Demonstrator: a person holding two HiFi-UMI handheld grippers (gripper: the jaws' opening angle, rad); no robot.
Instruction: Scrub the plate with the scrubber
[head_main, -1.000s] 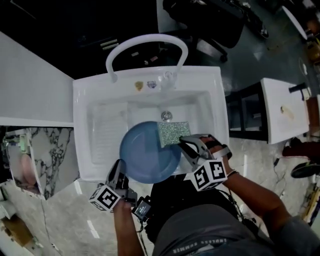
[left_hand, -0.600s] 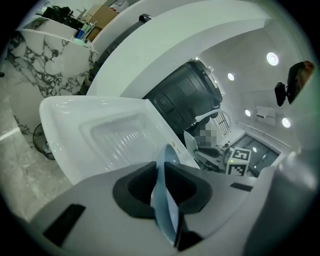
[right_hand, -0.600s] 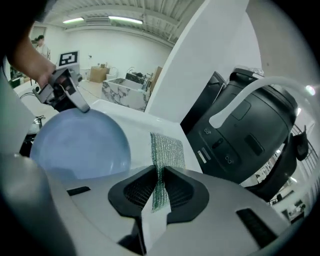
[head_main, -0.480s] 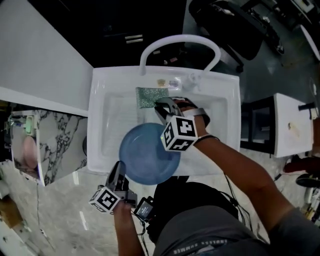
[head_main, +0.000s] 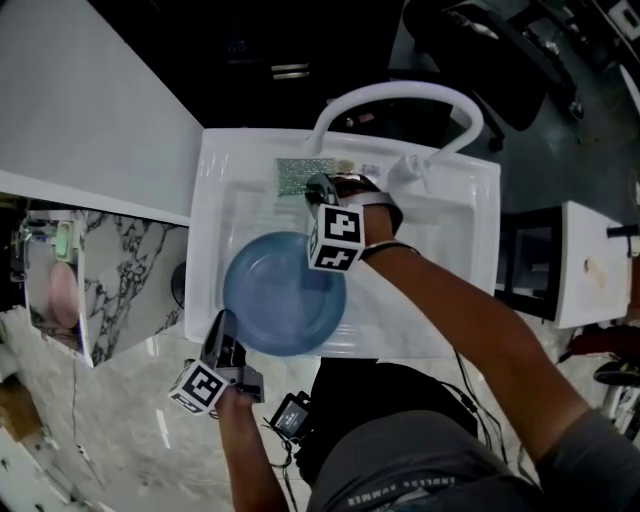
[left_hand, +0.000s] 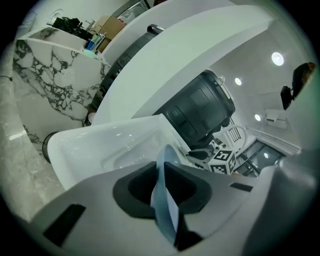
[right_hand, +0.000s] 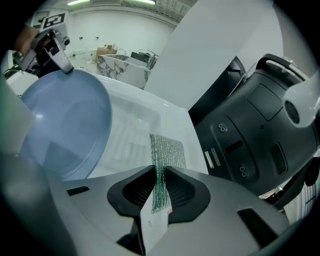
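Plate, blue and round, sits over the near side of the white sink, its near rim pinched between the pads of the left tongs. Across the basin, the right tongs reach to the back ledge, where the green scrubber lies flat. Those tongs have just been easing apart, yet the scrubber's near edge stands between their pads, and both pads touch it.

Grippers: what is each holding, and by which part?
Left gripper holds the blue plate by its near rim. Right gripper holds the green scrubber by one edge, between fingers that have just been opening.
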